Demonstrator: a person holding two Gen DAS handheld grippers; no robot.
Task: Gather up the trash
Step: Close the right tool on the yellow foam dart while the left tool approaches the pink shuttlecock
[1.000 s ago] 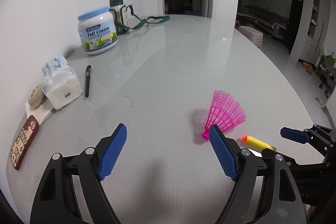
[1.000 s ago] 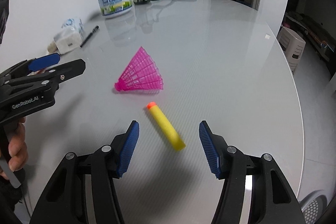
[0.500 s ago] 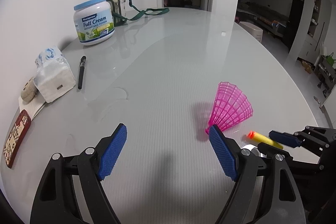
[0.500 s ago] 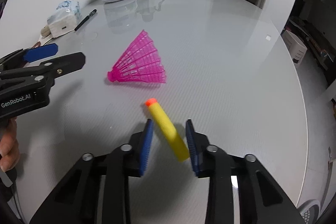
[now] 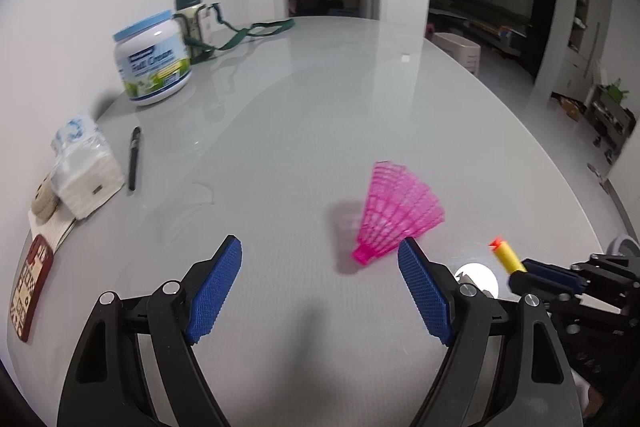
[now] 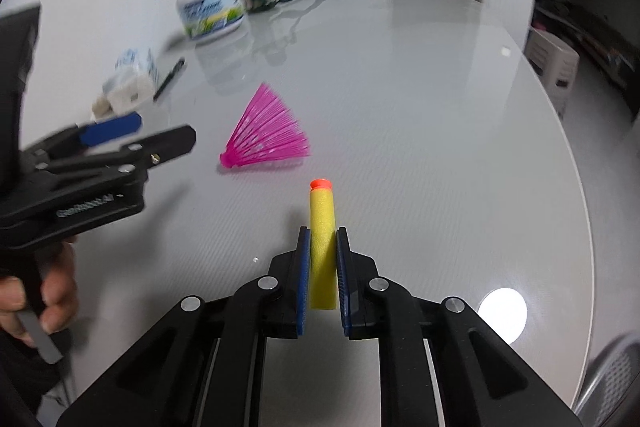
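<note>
A yellow foam dart (image 6: 322, 227) with an orange tip is clamped between the blue pads of my right gripper (image 6: 322, 239) and held just above the table. In the left wrist view the dart (image 5: 505, 255) pokes out of the right gripper (image 5: 538, 273) at the far right. A pink plastic shuttlecock (image 5: 394, 214) lies on its side on the table, just ahead of my left gripper's right finger; it also shows in the right wrist view (image 6: 270, 142). My left gripper (image 5: 320, 281) is open and empty, and appears at the left of the right wrist view (image 6: 132, 135).
The white round table (image 5: 320, 99) has its edge at the right. Along the wall stand a milk powder tub (image 5: 154, 65), a green bottle with strap (image 5: 191, 15), a tissue pack (image 5: 86, 167), a black pen (image 5: 134, 157) and a red card (image 5: 30, 287).
My right gripper closed on the yellow dart and lifted it, turning it in line with the fingers. My left gripper stayed open, shifting slightly relative to the shuttlecock.
</note>
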